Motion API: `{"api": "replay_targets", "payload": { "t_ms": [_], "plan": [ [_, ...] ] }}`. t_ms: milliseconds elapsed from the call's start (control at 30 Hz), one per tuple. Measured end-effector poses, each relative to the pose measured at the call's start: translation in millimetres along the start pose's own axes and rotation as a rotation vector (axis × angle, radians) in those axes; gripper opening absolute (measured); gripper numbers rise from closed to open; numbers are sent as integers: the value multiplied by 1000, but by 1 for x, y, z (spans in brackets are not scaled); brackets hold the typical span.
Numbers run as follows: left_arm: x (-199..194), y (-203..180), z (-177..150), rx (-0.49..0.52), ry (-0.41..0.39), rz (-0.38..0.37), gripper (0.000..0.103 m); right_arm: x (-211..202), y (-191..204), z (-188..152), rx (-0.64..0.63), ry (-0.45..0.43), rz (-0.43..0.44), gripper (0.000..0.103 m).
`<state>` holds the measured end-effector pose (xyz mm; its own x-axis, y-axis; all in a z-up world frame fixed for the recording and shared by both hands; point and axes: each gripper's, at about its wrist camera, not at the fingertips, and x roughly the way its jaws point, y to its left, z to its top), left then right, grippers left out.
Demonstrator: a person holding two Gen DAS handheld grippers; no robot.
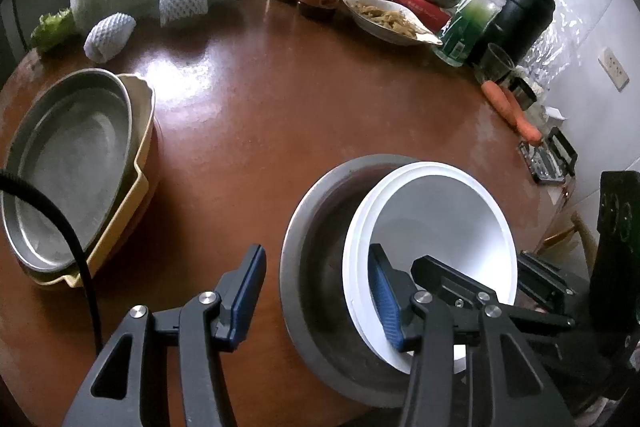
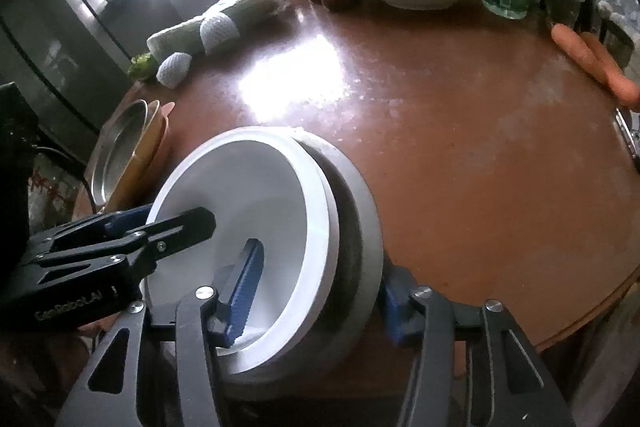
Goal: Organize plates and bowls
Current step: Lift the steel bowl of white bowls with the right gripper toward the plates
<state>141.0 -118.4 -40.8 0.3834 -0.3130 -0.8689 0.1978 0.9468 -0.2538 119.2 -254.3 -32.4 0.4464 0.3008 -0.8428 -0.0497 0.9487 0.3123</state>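
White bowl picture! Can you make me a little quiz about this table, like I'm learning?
1. True or false: the white bowl sits inside the steel bowl.
2. Pick one: what is under the steel plate? A) yellow dish B) a book C) a towel
3. How many carrots lie at the table's edge?

Key: 1 true. 2 A. 3 two.
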Motion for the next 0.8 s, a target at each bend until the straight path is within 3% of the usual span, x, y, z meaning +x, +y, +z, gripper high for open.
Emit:
{"api": "replay_targets", "payload": {
  "t_ms": [200,433,800],
  "plan": [
    [7,-2,-2,1,27,-25,48,-2,3,3,-22,-25,-21,41],
    [5,4,1,-7,19,-2,48,-1,8,8,-30,-32,-16,40],
    [-27,32,14,-41,-61,15,48,-3,42,30,-84,-54,8,40]
  ]
}}
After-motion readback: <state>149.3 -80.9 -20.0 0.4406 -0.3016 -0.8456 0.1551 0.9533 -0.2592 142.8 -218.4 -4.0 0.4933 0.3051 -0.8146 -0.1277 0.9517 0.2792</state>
